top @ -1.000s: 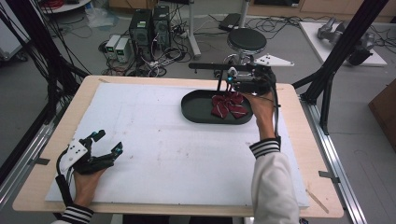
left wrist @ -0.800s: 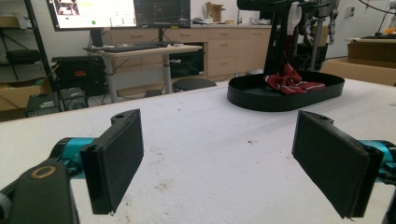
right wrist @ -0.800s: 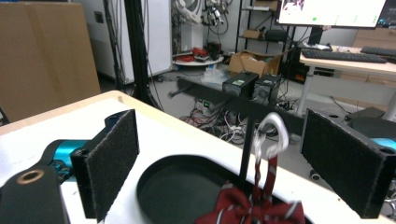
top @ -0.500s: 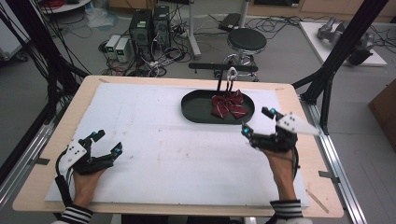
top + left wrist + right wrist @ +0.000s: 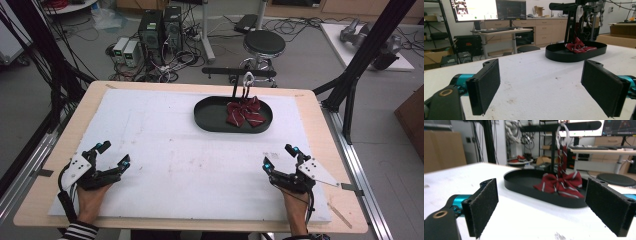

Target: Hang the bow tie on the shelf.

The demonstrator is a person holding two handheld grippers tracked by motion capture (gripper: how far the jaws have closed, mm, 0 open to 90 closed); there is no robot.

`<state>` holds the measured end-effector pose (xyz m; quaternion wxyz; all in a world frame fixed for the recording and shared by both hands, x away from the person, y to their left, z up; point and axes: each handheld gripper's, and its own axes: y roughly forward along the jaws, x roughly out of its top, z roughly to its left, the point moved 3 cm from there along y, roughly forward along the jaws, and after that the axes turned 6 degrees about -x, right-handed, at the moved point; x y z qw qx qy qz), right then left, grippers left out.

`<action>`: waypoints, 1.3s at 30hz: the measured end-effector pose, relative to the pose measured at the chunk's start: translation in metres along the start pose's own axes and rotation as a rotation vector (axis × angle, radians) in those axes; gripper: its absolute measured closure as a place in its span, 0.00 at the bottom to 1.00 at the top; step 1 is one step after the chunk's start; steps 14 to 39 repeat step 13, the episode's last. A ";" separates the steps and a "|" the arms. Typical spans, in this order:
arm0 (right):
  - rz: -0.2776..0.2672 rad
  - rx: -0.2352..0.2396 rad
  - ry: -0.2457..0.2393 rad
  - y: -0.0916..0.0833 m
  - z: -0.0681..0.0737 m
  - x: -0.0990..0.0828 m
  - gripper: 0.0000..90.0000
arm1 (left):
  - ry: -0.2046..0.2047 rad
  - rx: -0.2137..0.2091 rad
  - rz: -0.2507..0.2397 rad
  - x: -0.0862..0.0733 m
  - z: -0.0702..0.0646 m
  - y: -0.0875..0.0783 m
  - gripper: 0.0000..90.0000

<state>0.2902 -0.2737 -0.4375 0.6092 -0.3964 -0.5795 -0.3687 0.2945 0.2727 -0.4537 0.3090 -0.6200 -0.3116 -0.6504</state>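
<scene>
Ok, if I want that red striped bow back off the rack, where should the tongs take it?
Probably at the knot of the red striped bow, coming from the near side with the right tongs. The knot is the firm, narrow middle; the loops lie limp in the black tray, and its strap hangs on the rack behind, blocking a rear approach.

Two hand-held grippers are seen at the near edge of one white-topped table [image 5: 165, 150] — the left gripper [image 5: 114, 154] and the right gripper [image 5: 280, 157], each with two black jaws spread apart and nothing between them. One black oval tray [image 5: 210, 117] is counted, with one red striped bow [image 5: 244, 113] lying in it and one black stand [image 5: 239, 73] rising behind it — one white strap [image 5: 248, 80] is looped over its bar. One round stool [image 5: 264, 44] is seen beyond the table.
</scene>
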 end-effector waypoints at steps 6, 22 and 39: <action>0.040 -0.016 -0.020 0.004 -0.002 -0.016 0.12 | 0.000 0.002 -0.004 0.000 0.000 -0.001 0.18; 0.022 -0.010 -0.023 0.003 0.001 -0.017 0.12 | -0.002 0.004 -0.001 0.000 0.000 -0.001 0.18; 0.022 -0.010 -0.023 0.003 0.001 -0.017 0.12 | -0.002 0.004 -0.001 0.000 0.000 -0.001 0.18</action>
